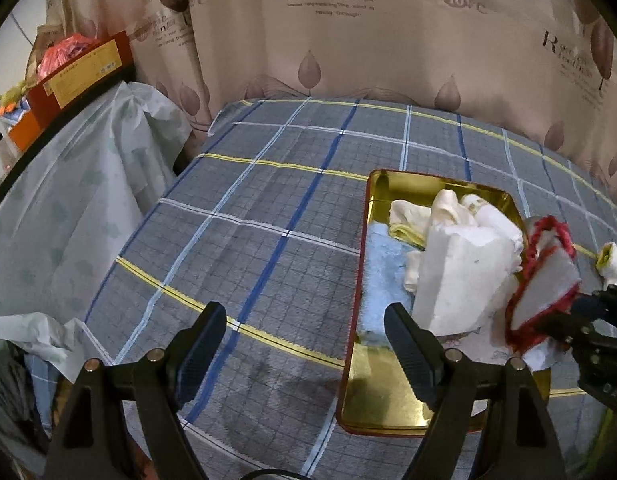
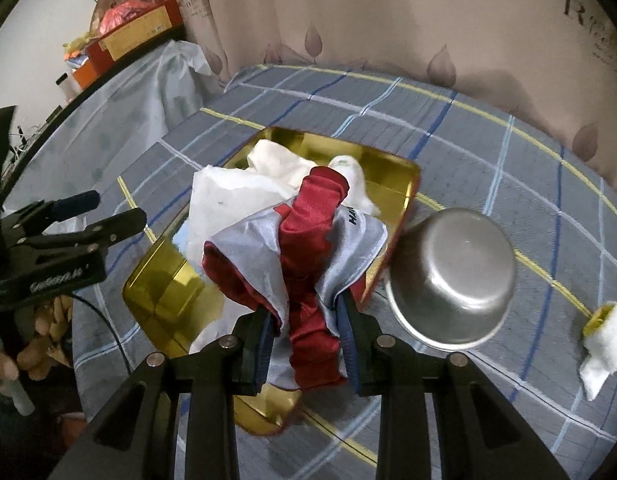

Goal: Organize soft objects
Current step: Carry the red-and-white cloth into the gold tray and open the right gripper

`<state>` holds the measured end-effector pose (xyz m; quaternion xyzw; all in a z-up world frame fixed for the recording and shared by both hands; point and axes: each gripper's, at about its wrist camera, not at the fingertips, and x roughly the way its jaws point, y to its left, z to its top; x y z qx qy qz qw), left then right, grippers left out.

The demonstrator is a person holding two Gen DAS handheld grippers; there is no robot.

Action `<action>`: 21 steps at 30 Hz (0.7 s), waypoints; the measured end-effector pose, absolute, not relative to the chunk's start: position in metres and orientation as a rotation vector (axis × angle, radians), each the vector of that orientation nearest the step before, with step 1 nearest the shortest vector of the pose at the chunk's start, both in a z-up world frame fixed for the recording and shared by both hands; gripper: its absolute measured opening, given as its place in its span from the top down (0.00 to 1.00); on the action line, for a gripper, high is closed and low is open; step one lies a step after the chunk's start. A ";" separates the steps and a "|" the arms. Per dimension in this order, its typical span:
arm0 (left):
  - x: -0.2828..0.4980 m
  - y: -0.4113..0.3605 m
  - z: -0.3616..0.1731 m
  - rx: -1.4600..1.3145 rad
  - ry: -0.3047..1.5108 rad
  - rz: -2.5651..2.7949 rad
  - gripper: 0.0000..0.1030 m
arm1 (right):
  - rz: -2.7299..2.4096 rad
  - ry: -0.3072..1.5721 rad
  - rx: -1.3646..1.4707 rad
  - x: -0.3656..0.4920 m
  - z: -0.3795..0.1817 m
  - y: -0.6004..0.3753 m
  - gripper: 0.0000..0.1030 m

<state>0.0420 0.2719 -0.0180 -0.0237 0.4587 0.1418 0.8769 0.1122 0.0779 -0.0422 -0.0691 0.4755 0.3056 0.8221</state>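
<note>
A gold tray (image 1: 388, 400) (image 2: 164, 296) with a red rim lies on the plaid bed cover. It holds white cloths (image 1: 460, 272) (image 2: 276, 164) and a light blue towel (image 1: 382, 276). My right gripper (image 2: 306, 338) (image 1: 564, 316) is shut on a red and grey satin cloth (image 2: 308, 256) (image 1: 544, 284), held over the tray's near end. My left gripper (image 1: 304, 340) (image 2: 108, 216) hangs open over the cover, left of the tray, with nothing between its fingers. A small white and yellow cloth (image 2: 602, 344) (image 1: 612, 262) lies loose on the cover at the right.
An upturned steel bowl (image 2: 452, 276) sits right beside the tray. A patterned curtain (image 1: 348, 40) hangs behind the bed. A covered surface (image 1: 68, 200) with a red box (image 1: 84, 72) and a red bag stands at the left. A hand (image 2: 4, 364) shows at the lower left.
</note>
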 end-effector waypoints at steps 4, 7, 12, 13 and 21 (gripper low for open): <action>0.041 0.266 -0.017 -0.040 0.950 0.274 0.19 | 0.648 1.019 -0.142 0.122 -0.048 0.091 0.74; 0.041 0.264 -0.017 -0.027 0.952 0.277 0.19 | 0.644 1.017 -0.140 0.128 -0.049 0.098 0.74; 0.041 0.265 -0.016 -0.054 0.953 0.266 0.19 | 0.618 1.013 -0.153 0.141 -0.054 0.109 0.74; 0.040 0.265 -0.015 -0.057 0.948 0.273 0.19 | 0.614 1.017 -0.154 0.144 -0.055 0.112 0.74; 0.041 0.271 -0.015 -0.096 0.944 0.278 0.19 | 0.627 0.997 -0.143 0.141 -0.051 0.112 0.57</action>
